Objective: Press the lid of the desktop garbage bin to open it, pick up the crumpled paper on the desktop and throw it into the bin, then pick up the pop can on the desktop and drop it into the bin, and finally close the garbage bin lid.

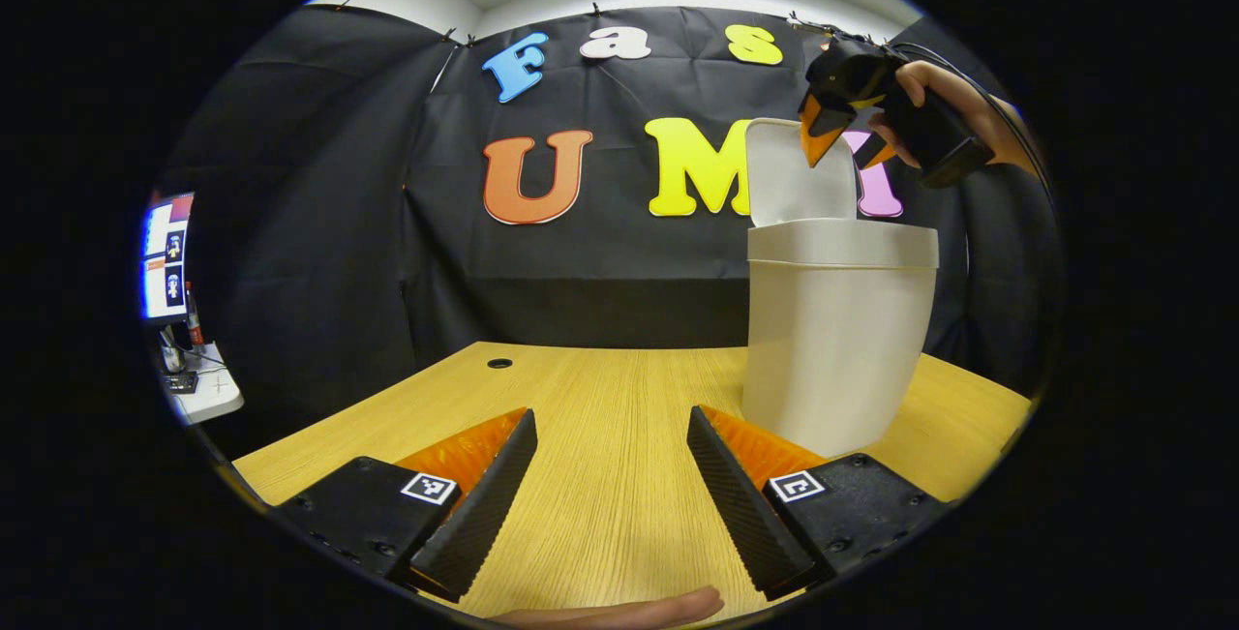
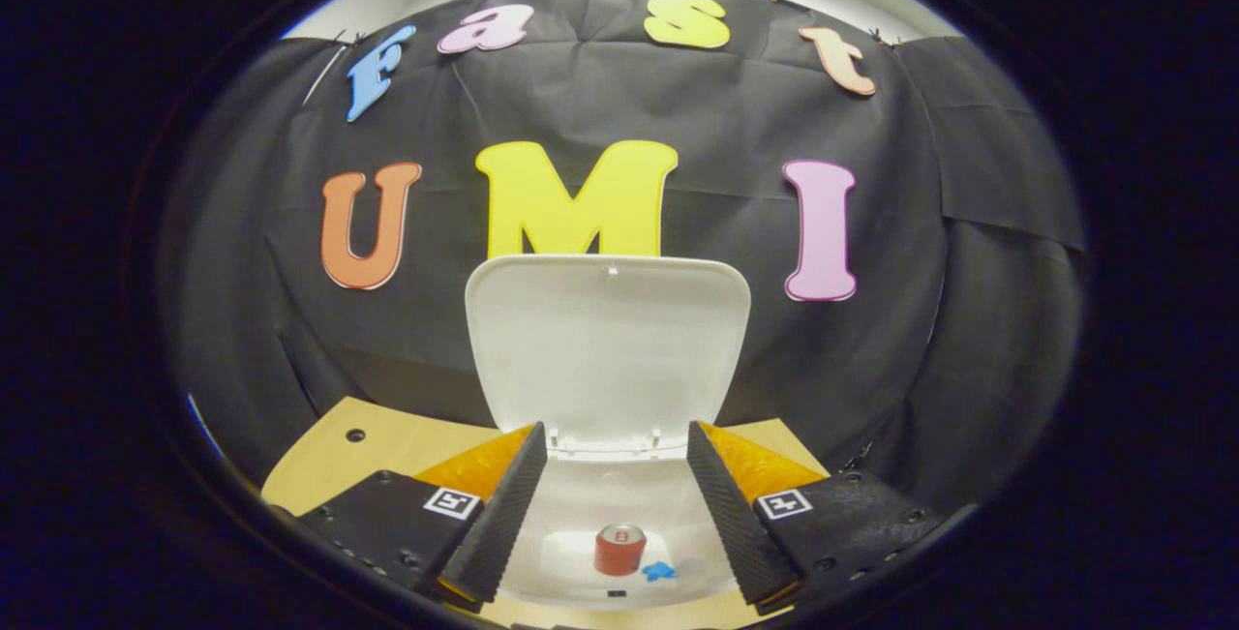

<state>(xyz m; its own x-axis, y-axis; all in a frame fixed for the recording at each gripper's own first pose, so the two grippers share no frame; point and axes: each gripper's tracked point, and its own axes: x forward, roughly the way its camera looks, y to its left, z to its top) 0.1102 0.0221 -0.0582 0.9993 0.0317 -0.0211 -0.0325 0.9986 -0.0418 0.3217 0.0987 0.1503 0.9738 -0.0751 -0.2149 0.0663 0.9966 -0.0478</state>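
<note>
In the left gripper view, the left hand-held gripper hovers low over the bench, fingers apart and empty. The garbage bin stands toward the bench's right edge, its lid upright. The right hand-held gripper hangs by the lid's top edge.

In the right gripper view, the right hand-held gripper is spread wide and empty, directly above the bin's mouth. The pop can stands inside the bin. The lid rises just ahead, so the right hand-held gripper looks nearer for closing it.
</note>
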